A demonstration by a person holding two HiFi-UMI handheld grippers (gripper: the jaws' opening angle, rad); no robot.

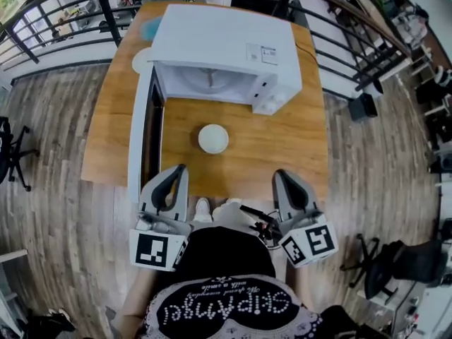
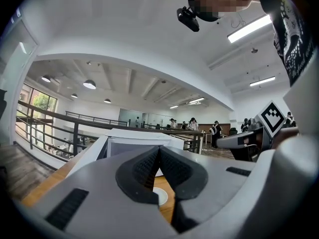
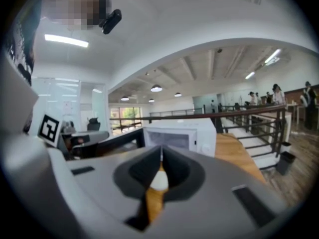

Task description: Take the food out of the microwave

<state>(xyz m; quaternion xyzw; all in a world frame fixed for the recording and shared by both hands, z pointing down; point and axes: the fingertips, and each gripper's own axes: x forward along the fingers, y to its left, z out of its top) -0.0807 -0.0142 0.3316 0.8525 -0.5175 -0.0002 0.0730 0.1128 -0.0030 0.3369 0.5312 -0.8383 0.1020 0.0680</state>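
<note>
- Holds the left gripper (image 1: 178, 175) fully closed with nothing between the jaws, low at the near edge of the table (image 1: 289, 147).
- Holds the right gripper (image 1: 282, 179) the same way: closed flat, empty, pointing towards the microwave (image 1: 226, 48).
- Leaves the white dish (image 1: 213, 138) alone on the bare wood, between the two grippers and further out, apart from both and just in front of the open oven.
- Cannot tell from here what lies in the dish; looks like a plain round white top.
- Shows a cavity with only the glass turntable (image 1: 210, 80) inside, so the taking-out seems done.
- Judging by that, little left beyond perhaps swinging the door (image 1: 140, 129) shut; stands wide open along the left side of the table, close beside the left gripper.
- Nothing in the way of the dish itself; only the open door to mind on the left.
- Further off: a pale round plate (image 1: 140, 61) at the microwave's left corner, a dark railing (image 1: 353, 20) around the table, office chairs (image 1: 395, 263) on the wooden floor (image 1: 63, 239).
</note>
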